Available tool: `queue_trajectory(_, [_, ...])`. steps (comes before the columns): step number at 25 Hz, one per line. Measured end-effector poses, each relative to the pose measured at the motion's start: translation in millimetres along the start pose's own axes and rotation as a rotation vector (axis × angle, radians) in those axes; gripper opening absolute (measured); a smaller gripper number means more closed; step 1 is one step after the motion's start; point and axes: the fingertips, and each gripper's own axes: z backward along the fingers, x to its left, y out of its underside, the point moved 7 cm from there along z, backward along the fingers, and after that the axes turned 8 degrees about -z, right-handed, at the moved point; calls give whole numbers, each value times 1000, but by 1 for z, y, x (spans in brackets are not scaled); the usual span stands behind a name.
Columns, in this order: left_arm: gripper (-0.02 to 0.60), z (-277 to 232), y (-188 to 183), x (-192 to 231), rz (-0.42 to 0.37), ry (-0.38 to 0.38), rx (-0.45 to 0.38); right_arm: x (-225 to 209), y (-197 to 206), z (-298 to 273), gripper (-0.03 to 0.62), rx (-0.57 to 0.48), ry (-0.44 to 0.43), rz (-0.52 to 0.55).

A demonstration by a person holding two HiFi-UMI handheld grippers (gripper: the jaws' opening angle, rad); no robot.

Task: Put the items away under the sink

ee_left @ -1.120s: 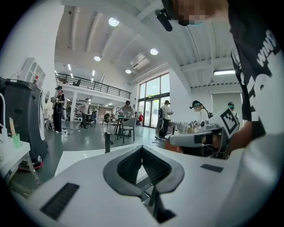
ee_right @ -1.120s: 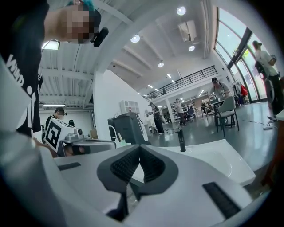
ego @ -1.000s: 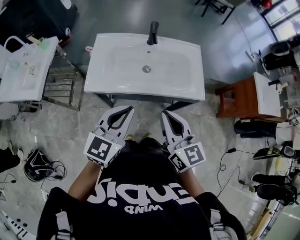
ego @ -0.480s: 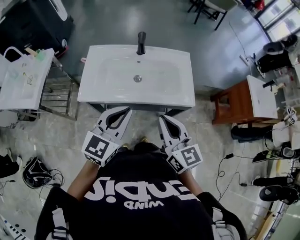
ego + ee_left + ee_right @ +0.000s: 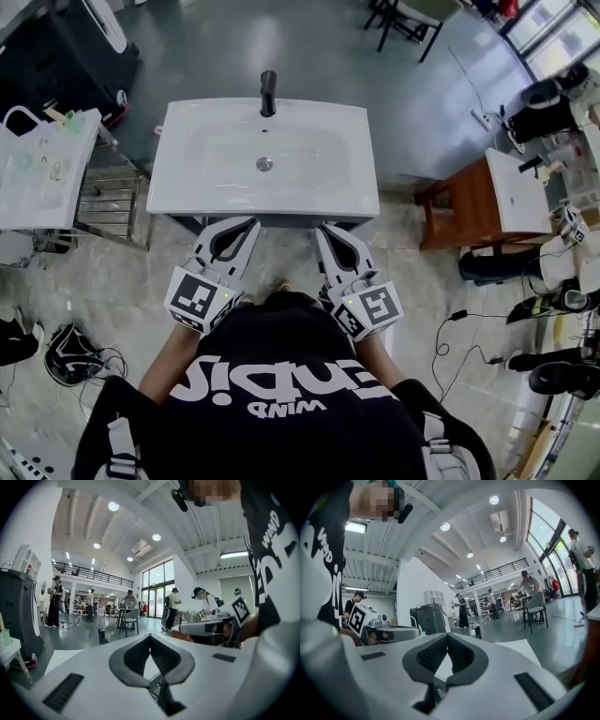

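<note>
A white sink (image 5: pixel 187 187) with a black faucet (image 5: pixel 268 92) stands on a dark cabinet, just beyond my two grippers. My left gripper (image 5: pixel 251 223) and my right gripper (image 5: pixel 321 229) are held side by side at the sink's front edge, pointing level at it. Both are shut, with nothing between the jaws. In the left gripper view the left gripper (image 5: pixel 150 635) has its pads meeting over the sink top (image 5: pixel 58 657). The right gripper view shows the right gripper (image 5: pixel 447 634) the same way, with the faucet (image 5: pixel 477 631) beyond. No loose item to put away is in view near the sink.
A white table (image 5: pixel 37 187) with small items and a metal rack (image 5: pixel 108 202) stand left of the sink. A wooden stand (image 5: pixel 459 211) with a white basin is at the right. A black bag (image 5: pixel 70 352) and cables lie on the floor. Several people stand far off.
In the head view the sink has slid left and down and looks smaller. Both grippers keep their place before the body and stay shut.
</note>
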Motion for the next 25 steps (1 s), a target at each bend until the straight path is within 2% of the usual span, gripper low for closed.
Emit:
queue_trajectory(13, [20, 3, -5, -8, 1, -30, 1, 0, 0, 1, 18, -15, -30, -9])
queue_trajectory(25, [20, -3, -5, -12, 7, -18, 9, -4, 1, 2, 18, -11, -22, -14])
